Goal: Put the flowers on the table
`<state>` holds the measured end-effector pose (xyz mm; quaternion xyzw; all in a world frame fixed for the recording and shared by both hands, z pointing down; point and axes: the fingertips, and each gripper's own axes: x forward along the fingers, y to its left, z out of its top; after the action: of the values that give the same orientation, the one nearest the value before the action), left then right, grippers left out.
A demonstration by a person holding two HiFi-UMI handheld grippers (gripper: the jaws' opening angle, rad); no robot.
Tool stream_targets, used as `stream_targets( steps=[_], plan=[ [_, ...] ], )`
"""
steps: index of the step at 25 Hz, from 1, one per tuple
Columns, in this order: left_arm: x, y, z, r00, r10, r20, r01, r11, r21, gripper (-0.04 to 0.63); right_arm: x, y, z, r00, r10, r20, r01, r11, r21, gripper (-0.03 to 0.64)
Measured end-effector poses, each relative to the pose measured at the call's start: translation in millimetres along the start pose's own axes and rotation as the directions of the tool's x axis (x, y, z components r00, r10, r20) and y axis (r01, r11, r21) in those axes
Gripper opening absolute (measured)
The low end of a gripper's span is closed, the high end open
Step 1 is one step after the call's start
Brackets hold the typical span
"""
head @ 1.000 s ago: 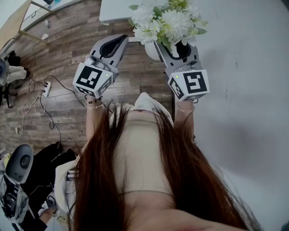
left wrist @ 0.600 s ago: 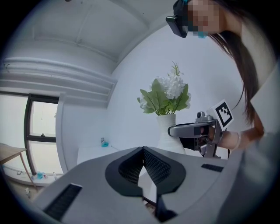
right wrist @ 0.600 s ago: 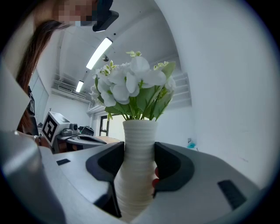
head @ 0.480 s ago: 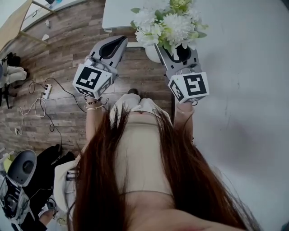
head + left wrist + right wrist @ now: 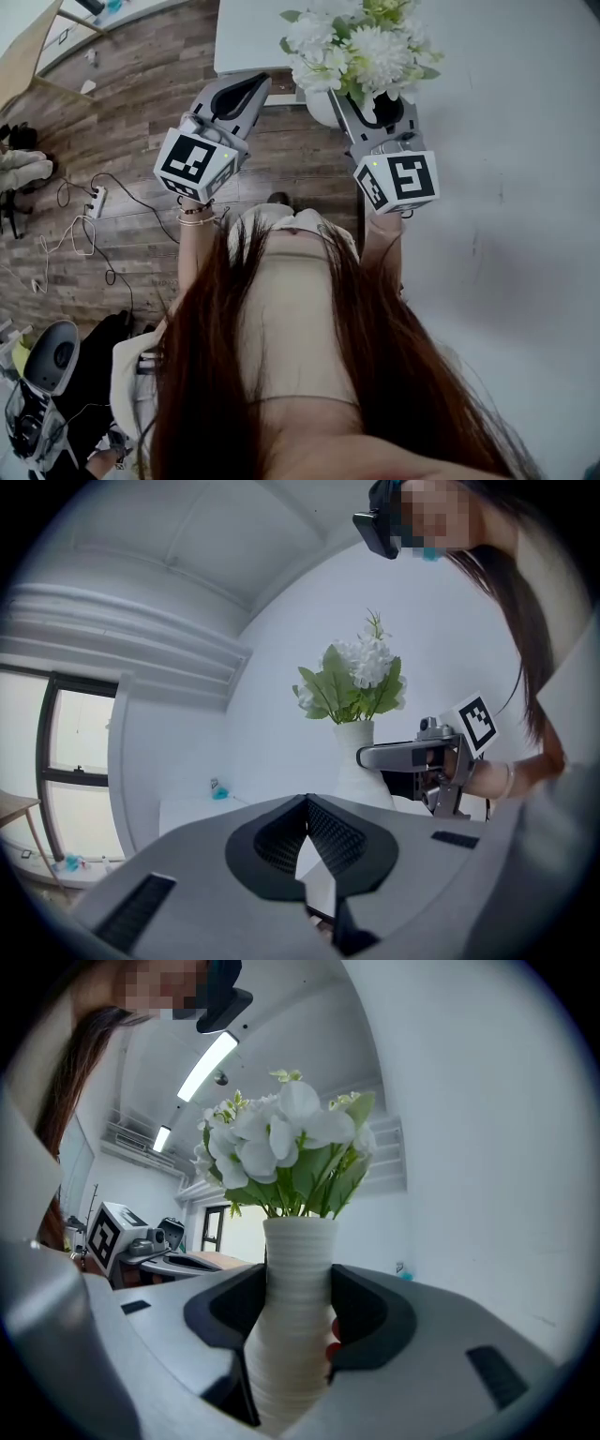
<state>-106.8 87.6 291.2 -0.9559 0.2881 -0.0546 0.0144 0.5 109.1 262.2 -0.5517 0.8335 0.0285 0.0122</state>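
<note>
One vase (image 5: 292, 1335): white, ribbed, upright. One bunch of flowers (image 5: 281, 1143) in it, white blooms with green leaves.

Two grippers. Right gripper (image 5: 298, 1312): its two jaws are pressed on the vase's narrow waist, one on each side. Left gripper (image 5: 305, 808): jaws tip to tip, nothing between them. It is left of the vase, near but apart, over the wood floor (image 5: 122, 131).

Head view: the vase is at the far left edge of the one white table (image 5: 506, 206), with the blooms spreading over the right gripper's jaws. The vase base is hidden; cannot tell whether it rests on anything.
</note>
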Motion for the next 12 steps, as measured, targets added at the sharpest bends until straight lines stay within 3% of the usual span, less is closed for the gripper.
stream_targets(
  steps=[12],
  plan=[
    [21.3, 5.7, -22.8, 0.998, -0.064, 0.004, 0.064, 0.998, 0.019, 0.003, 11.1, -12.1, -26.6, 0.999, -0.05, 0.013, 0.05, 0.999, 0.014, 0.235]
  ],
)
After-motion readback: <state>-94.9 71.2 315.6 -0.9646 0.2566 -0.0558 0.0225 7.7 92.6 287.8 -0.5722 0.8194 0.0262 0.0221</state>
